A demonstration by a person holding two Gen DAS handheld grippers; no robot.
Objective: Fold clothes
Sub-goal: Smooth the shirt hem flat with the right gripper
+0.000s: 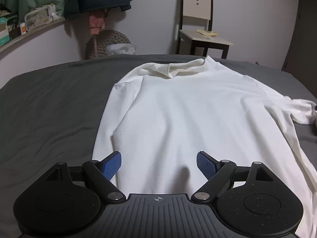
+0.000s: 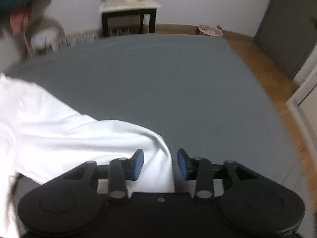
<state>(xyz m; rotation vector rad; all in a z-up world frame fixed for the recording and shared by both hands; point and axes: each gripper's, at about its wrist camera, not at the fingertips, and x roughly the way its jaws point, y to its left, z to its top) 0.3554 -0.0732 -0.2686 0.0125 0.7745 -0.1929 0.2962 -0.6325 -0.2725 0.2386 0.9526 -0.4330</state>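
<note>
Lying flat on the grey bed, the white long-sleeved top faced up with its high collar toward the far edge, near the chair by the wall. One sleeve trailed off to the right in a loose bunch; the other looked tucked along the body, though the fold was hard to read.

The left tool hung over the lower part of the top with its blue pads spread wide and nothing between them. The right tool sat at the end of the outstretched sleeve, jaws partly apart; white cloth lay in the gap, but the pads did not appear to press on it, so it read as loose, not gripped. That view was blurred.

The fabric seemed a thin, soft knit: light, limp, and likely to sag and crease if lifted from one point. It would probably drag on the sheet instead of sliding cleanly. Good holds looked to be the sleeve cuff, the shoulder seam and the hem corners, pinching both layers so the front and back moved together.
</note>
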